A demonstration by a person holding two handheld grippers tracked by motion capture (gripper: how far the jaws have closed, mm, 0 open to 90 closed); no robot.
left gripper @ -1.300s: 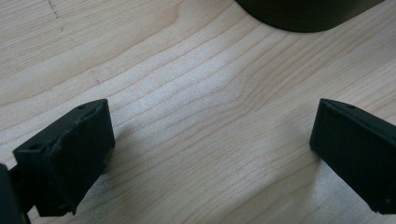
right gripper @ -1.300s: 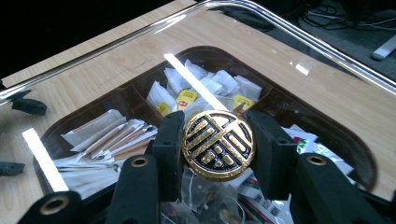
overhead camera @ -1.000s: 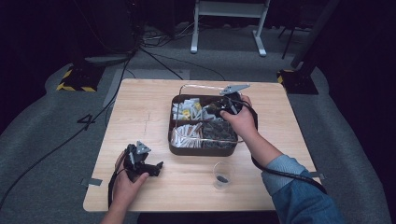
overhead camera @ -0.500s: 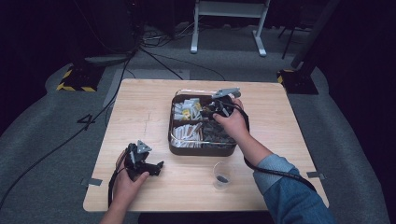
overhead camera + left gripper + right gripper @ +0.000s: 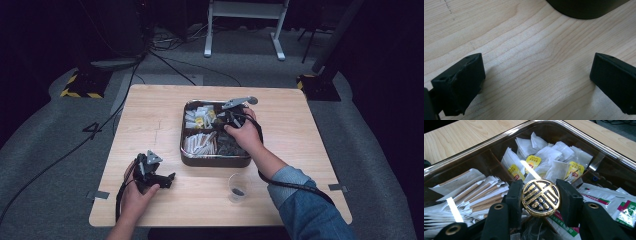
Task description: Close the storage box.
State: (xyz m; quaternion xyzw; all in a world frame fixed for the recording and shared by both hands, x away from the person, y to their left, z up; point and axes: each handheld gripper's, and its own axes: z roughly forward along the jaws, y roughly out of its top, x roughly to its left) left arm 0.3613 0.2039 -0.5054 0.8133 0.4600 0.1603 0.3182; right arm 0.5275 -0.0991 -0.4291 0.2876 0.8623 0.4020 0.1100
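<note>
A dark tray (image 5: pixel 215 161) with compartments sits mid-table. In the right gripper view its sections hold tea bags (image 5: pixel 549 157), paper-wrapped sticks (image 5: pixel 474 192) and printed sachets (image 5: pixel 614 202). My right gripper (image 5: pixel 226 118) hovers over the tray's middle, shut on a round gold and black disc (image 5: pixel 540 197) pinched between both jaws (image 5: pixel 540 195). My left gripper (image 5: pixel 167 179) rests on the table at the front left, open, its jaws wide apart over bare wood (image 5: pixel 536 80), with the tray's wall (image 5: pixel 586 7) just ahead.
A small clear cup (image 5: pixel 237 186) with something dark in its bottom stands in front of the tray, near the right forearm. The wooden table (image 5: pixel 150 115) has free room left of the tray. Cables and a stand base lie on the floor beyond.
The right hand and its gripper have shifted left over the tray, toward its middle. The left gripper has stayed put.
</note>
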